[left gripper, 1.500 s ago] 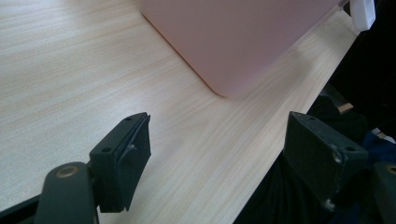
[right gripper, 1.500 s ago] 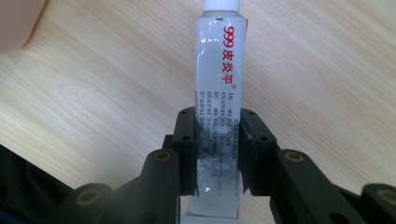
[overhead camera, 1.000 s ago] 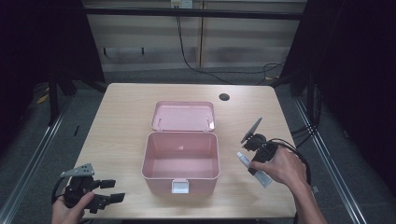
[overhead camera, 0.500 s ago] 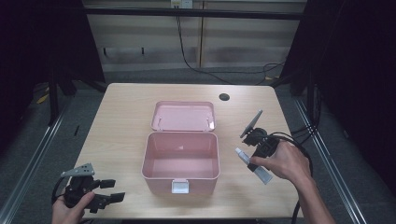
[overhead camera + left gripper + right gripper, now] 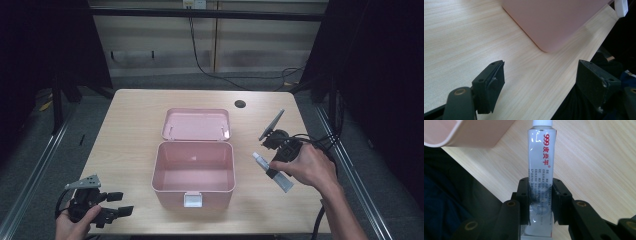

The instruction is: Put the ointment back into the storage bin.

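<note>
Shifted slightly leftward toward the open pink box (image 5: 194, 167) at frame centre, the right gripper (image 5: 540, 195) clenches the ointment tube (image 5: 272, 172), not yet boxed, while the left gripper (image 5: 114, 204) idles released lower left.

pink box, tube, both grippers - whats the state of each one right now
pink box: open, lid folded back flat on the table, nothing inside.
tube: cap on, clamped across its lower half.
right gripper: shut on the tube, right of the box.
left gripper: open, holding nothing, near the table's front left corner.
</note>
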A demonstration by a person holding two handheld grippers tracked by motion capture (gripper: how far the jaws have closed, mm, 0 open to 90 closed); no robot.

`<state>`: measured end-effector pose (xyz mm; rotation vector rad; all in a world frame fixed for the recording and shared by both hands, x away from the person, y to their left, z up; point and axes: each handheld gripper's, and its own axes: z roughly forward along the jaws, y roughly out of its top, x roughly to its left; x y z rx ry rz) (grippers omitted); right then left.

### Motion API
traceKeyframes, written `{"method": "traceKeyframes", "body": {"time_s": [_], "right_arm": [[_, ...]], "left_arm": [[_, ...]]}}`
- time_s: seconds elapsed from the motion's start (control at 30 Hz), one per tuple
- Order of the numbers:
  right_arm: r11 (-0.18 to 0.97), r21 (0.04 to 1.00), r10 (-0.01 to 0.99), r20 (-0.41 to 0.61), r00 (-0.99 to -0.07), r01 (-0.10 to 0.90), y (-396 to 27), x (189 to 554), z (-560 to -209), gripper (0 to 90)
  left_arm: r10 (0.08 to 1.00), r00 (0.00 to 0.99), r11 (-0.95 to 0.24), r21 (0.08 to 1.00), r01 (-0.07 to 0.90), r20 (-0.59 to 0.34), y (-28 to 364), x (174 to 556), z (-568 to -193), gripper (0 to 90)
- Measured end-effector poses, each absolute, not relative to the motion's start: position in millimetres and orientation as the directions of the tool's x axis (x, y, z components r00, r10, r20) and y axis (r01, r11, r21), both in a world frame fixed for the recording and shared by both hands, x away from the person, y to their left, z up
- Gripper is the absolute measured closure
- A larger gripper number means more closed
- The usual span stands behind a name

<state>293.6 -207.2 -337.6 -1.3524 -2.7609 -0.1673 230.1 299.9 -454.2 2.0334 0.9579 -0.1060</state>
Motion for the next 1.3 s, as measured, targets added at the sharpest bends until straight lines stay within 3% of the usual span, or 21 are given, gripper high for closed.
{"method": "traceKeyframes", "body": {"time_s": [0.47,1.3], "right_arm": [[0.674,0.117,0.722,0.109,-0.684,0.73,-190.0,295.6,-309.4,71.4],[0.803,0.174,0.559,0.108,-0.822,0.569,-142.2,303.4,-296.8,71.4]], "left_arm": [[0.589,0.7,-0.329,0.671,0.664,-0.404,300.4,230.2,-454.1,22.9],[0.579,0.707,-0.332,0.675,0.659,-0.405,300.0,230.1,-454.0,22.9]]}}
